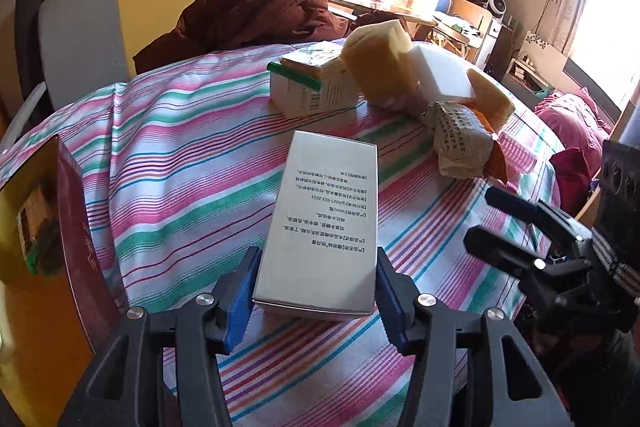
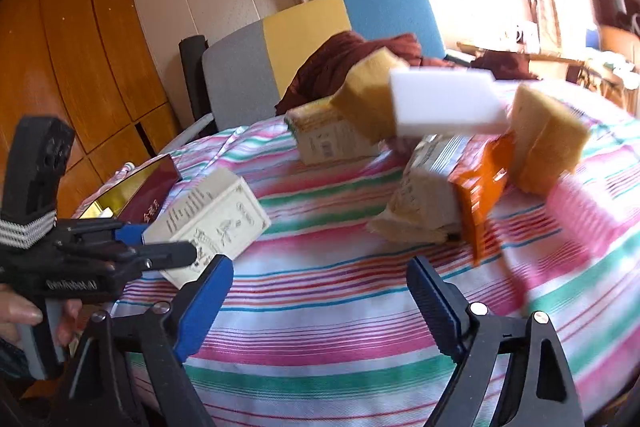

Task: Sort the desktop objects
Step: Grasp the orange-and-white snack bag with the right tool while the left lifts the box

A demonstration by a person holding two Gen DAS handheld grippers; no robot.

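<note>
Cardboard dominates the left wrist view: a tall silver carton (image 1: 320,227) printed with small text sits between the blue pads of the left gripper (image 1: 316,287), which close on its two long sides near the bottom end. Whether it is lifted clear of the striped tablecloth (image 1: 180,155) or rests on it, I cannot tell. At the left edge lies a dark red gift box (image 1: 76,227) with a gold lining, a small object inside it. Beyond the carton are a green-edged carton (image 1: 312,87), yellow sponges (image 1: 378,63), a white foam block (image 1: 440,75) and a paper-wrapped packet (image 1: 460,143). The right gripper (image 1: 500,223) hangs at the right, holding nothing.

From the right wrist view, the right gripper (image 2: 320,291) has its fingers spread wide over bare cloth. The left gripper (image 2: 160,247) clamps the carton (image 2: 212,215), here showing a cream face, just beside the gift box (image 2: 148,195). The sponge pile is blurred.

The carton looks light, stiff and smooth, probably thin-walled and easily dented; gripping across the narrow width near an end, lightly, seems safest.
</note>
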